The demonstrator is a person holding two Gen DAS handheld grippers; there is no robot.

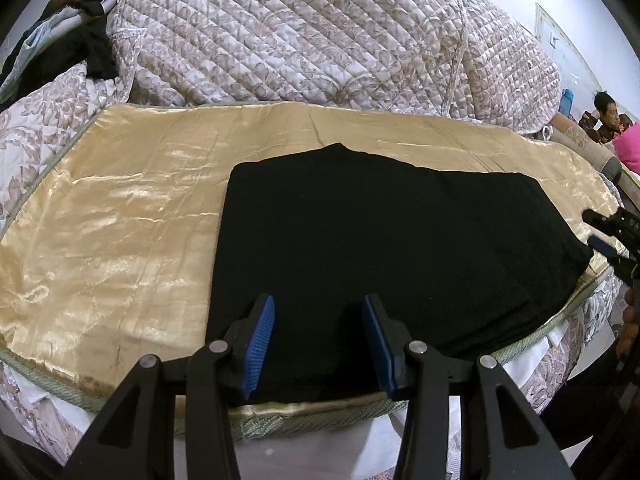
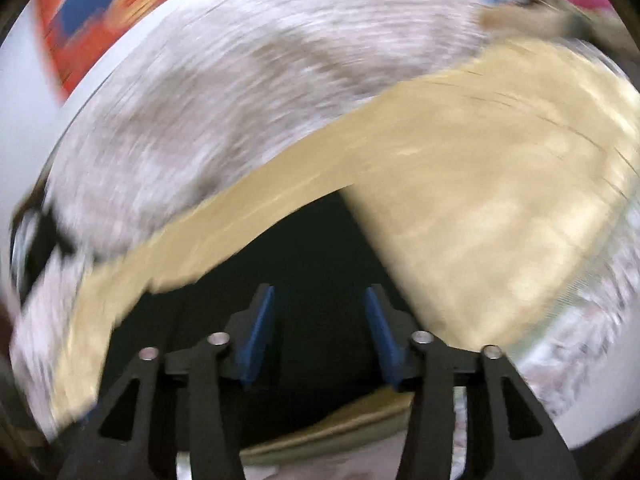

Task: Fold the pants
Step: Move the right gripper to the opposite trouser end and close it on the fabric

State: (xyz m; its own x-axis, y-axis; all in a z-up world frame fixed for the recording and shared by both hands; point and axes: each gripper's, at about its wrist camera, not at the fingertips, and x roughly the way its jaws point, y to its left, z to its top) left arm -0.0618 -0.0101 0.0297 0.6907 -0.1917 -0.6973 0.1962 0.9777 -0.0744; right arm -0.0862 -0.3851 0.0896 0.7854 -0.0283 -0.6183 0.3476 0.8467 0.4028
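Note:
The black pants lie folded into a flat rectangle on a shiny gold cloth. My left gripper is open and empty, its blue pads over the near edge of the pants. My right gripper shows at the right edge of the left wrist view, beside the pants' right corner. In the right wrist view, which is heavily blurred, the right gripper is open and empty over a corner of the pants, with the gold cloth beyond.
A quilted floral bedspread is heaped behind the gold cloth. Dark and pale clothes lie at the far left. A seated person is at the far right. The bed's braided front edge runs under my left gripper.

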